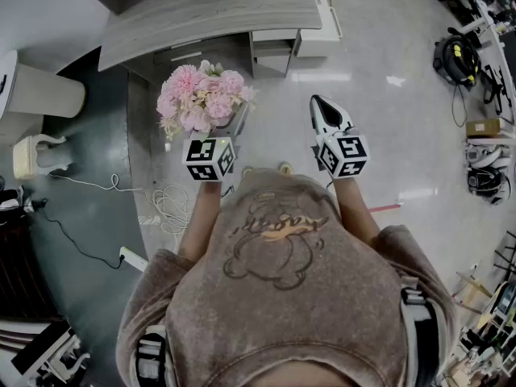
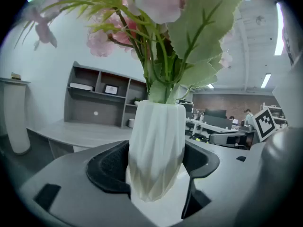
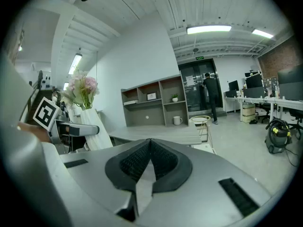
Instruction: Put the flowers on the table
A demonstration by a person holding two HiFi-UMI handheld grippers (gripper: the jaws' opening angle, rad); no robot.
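- A person in a brown bear-print sweatshirt stands on the grey floor (image 1: 379,71) with a gripper in each hand, both held out in front at about the same level.
- The right gripper (image 3: 149,148) carries nothing; its ribbed black pads meet at the tip with no gap between them.
- The left gripper (image 2: 156,171) stands spread wide and clamps a white faceted vase (image 2: 158,141) low on its body, one pad against each side, with the vase upright between them.
- The vase looks stiff and smooth, and it narrows toward its foot. It is probably breakable and could slide downward under a loose squeeze, so the wider lower body, where the pads sit, seems the soundest place to hold.
- Pink flowers (image 1: 201,97) with green serrated leaves (image 2: 201,37) rise from the vase mouth. They are soft and crushable and no place for a grip. Their spread likely makes the load top-heavy, so it should be carried level.
- The vase hangs in the air above the floor, short of the table's near edge.
- The curved grey wooden table (image 1: 210,14) lies ahead. Its top appears bare along that near edge, so the set-down is judged not yet done.
- Beyond it, an open shelf unit (image 2: 102,96) stands against the wall.
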